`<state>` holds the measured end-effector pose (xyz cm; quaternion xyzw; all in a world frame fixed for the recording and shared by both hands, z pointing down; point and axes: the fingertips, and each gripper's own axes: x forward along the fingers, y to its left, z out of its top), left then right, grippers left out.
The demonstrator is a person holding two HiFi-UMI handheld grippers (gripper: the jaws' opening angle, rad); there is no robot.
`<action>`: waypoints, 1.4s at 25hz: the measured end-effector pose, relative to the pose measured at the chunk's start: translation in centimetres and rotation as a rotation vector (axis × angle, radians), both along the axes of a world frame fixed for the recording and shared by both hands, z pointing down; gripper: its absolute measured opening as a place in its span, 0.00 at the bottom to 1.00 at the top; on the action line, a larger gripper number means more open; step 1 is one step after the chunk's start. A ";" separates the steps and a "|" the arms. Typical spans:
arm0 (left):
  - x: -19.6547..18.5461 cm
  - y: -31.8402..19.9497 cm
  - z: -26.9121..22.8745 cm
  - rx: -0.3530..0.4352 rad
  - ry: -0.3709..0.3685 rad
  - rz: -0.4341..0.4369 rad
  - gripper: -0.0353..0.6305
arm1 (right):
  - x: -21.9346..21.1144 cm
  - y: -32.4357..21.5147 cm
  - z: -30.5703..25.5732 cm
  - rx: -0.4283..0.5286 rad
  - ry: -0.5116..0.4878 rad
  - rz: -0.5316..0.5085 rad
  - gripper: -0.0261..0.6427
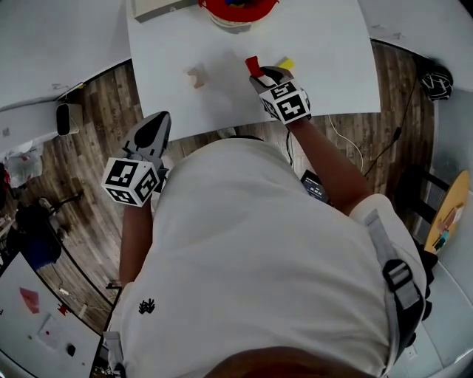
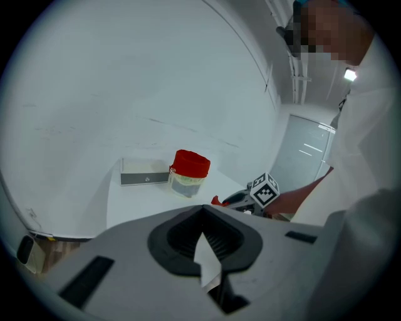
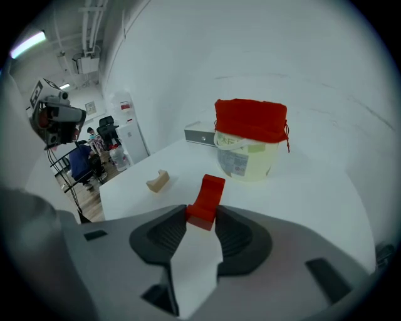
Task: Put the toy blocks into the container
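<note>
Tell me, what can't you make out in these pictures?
- Container contents: its red top hides them in both gripper views, and the head view's top edge cuts it off.
- Yellow block: head view, mostly behind the right gripper.
- Grey box: head view, cut by the top edge. Its print is too small in the gripper views.

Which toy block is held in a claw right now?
The red block, clamped in the right claw. The tan block and the yellow block lie loose on the table.

White T-shirt (image 1: 259, 244), black emblem (image 1: 146, 306) — left hand-held gripper (image 1: 162, 118), right hand-held gripper (image 1: 260, 71) grey-black, black-white marker cubes (image 1: 131, 181).
</note>
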<state>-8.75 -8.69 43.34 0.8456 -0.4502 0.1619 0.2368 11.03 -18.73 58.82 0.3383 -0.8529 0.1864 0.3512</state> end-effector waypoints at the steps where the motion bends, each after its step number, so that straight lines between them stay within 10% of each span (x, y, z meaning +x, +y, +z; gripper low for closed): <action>1: 0.1 -0.1 0.0 0.004 0.002 -0.002 0.06 | 0.1 -0.1 -0.7 0.005 -0.003 -0.016 0.26; 21: -0.7 1.4 0.2 0.010 0.005 -0.104 0.06 | -0.3 -11.3 -14.0 0.155 -0.031 -0.212 0.26; 35: -2.4 2.0 0.9 -0.001 0.015 -0.205 0.06 | -3.4 -20.2 -13.5 0.141 0.029 -0.254 0.26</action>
